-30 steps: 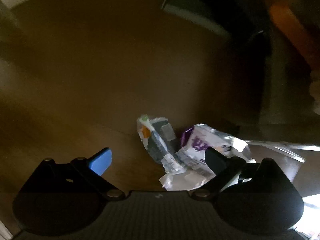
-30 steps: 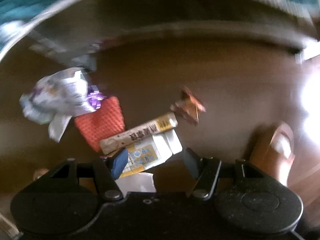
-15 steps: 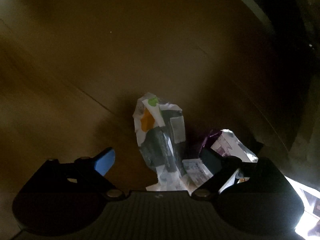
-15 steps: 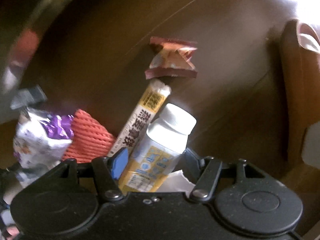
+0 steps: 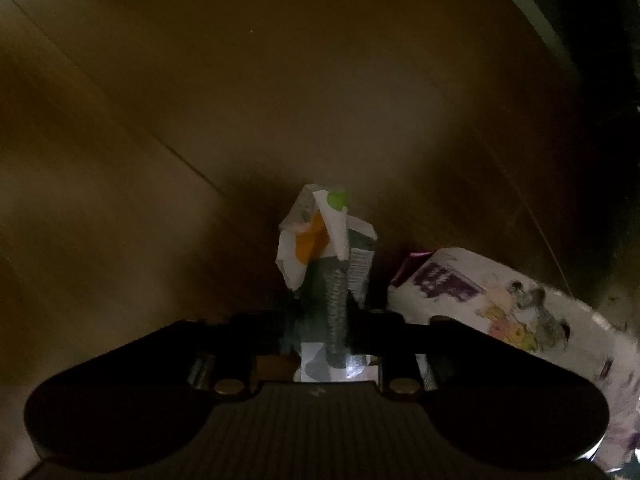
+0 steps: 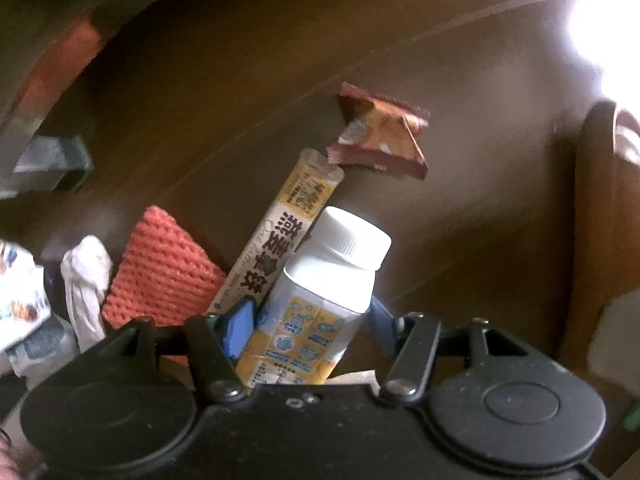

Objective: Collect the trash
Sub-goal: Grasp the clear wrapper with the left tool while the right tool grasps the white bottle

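Now the left gripper [image 5: 326, 316] is closing, pinching a crumpled white-and-grey wrapper [image 5: 328, 256] on the brown wooden floor [image 5: 200, 100]. Right gripper [image 6: 308, 320], closing, straddles a white-capped yellow-labelled plastic bottle [image 6: 320, 292]; contact unclear.

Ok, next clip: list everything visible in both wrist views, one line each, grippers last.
crumpled white wrapper with orange and green print: 1, white/grey, pinched between the left fingers
white plastic bag with purple print: 1, white/purple, right of the left gripper
white-capped bottle with yellow label: 1, white/yellow, between the right fingers
long cream and yellow snack packet: 1, leaning beside the bottle
orange-red foam net: 1, left of the packet
brown torn wrapper: 1, beyond the packet
twisted white tissue: 1, left of the net
brown wooden floor: 1, under everything
left gripper: 1, black, closing on the wrapper
right gripper: 1, black with blue pads, closing around the bottle
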{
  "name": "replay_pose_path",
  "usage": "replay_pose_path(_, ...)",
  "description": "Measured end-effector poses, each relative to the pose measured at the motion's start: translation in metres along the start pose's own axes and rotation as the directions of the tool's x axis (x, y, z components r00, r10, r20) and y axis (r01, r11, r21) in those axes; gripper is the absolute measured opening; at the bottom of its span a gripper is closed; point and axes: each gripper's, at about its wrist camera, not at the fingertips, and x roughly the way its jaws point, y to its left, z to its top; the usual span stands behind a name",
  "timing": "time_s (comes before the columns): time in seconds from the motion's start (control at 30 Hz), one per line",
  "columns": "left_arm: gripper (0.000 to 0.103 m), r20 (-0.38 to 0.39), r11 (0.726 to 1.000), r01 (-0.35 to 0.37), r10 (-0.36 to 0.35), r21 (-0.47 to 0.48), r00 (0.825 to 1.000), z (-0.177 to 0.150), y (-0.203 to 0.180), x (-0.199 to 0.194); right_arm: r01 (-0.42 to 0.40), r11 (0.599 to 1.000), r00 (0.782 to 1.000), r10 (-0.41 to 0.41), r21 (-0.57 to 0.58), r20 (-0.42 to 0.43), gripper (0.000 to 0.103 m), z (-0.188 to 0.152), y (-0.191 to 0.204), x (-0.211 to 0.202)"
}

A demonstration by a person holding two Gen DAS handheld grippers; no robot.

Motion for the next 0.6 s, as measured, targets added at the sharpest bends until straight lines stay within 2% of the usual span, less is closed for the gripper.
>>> replay_pose_path(0.03, 0.012, 0.003, 1.0, 0.0, 0.0, 0.011, 1.0, -0.003, -0.003, 0.001, 0.001, 1.0, 1.0, -0.001, -0.018, 0.009, 0.059, -0.001, 0.001, -0.004)
replay_pose_path(0.2, 0.01, 0.035, 0.998, -0.014, 0.012, 0.068, 0.999, -0.008, 0.0, -0.023, 0.009, 0.996, 0.998, -0.002, -0.091, 0.069, 0.058, -0.008, 0.003, -0.032)
replay_pose_path(0.4, 0.01, 0.121, 0.985, -0.031, 0.01, 0.172, 0.993, -0.029, -0.001, -0.088, 0.021, 0.977, 0.987, 0.013, -0.21, 0.16, 0.057, -0.022, -0.005, -0.088)
replay_pose_path(0.5, 0.01, 0.167, 0.975, -0.008, -0.03, 0.221, 0.985, -0.047, -0.007, -0.135, 0.036, 0.948, 0.972, 0.04, -0.315, 0.233, 0.056, -0.031, -0.003, -0.13)
replay_pose_path(0.6, 0.01, 0.219, 0.96, 0.003, -0.067, 0.28, 0.973, -0.06, -0.015, -0.182, 0.065, 0.901, 0.945, 0.083, -0.428, 0.316, 0.056, -0.048, 0.005, -0.179)
